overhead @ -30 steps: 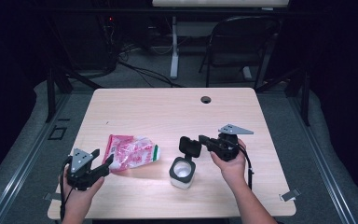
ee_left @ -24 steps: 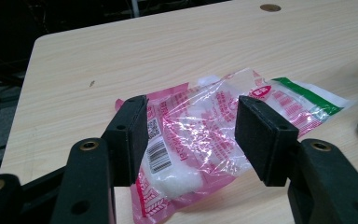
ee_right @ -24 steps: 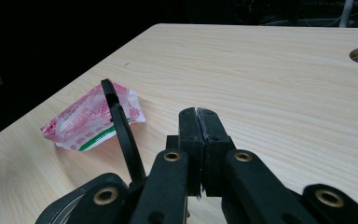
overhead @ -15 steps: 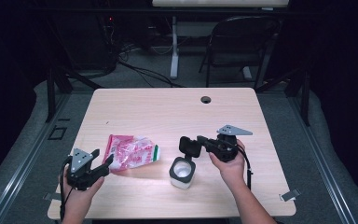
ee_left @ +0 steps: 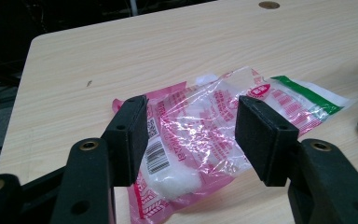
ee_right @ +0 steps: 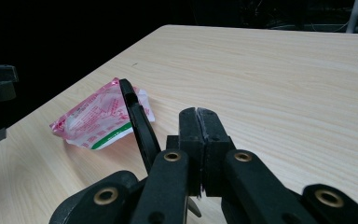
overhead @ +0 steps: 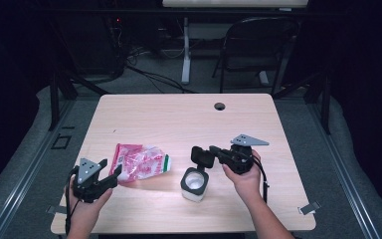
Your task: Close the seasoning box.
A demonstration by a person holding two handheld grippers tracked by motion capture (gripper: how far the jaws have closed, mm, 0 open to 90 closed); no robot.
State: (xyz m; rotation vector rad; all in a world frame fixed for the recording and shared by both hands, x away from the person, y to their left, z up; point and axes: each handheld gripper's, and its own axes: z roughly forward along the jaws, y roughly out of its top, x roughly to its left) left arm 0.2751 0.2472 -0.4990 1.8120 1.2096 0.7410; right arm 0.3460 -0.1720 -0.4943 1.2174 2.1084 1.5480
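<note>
Pink-and-clear plastic packet (ee_left: 200, 126) of white granules, lying flat on the wooden table (overhead: 179, 114) toward the person's left, just ahead of the left gripper (ee_left: 191, 135). That gripper's jaws stand well apart and empty, framing the packet without touching it. The right gripper (overhead: 205, 155) has its pads pressed together; a thin black lid (ee_right: 137, 123) stands on edge just beside them, and whether it is pinched cannot be told. Below that gripper stands a small white container (overhead: 195, 184) with a dark collar, mouth open, near the packet's green-striped end.

The packet is judged light and soft: crinkled film that yields and slides, its contents shifting when lifted. The glossy film is likely slippery, so a firm pinch across a flat sealed edge or the empty upper portion seems preferable to squeezing the filled belly, which could burst a seam.

The tabletop is pale wood grain, bare but for a cable hole (overhead: 220, 106) near the far edge. Beyond it the room is dark, with a folding chair (overhead: 258, 45) and floor cables
</note>
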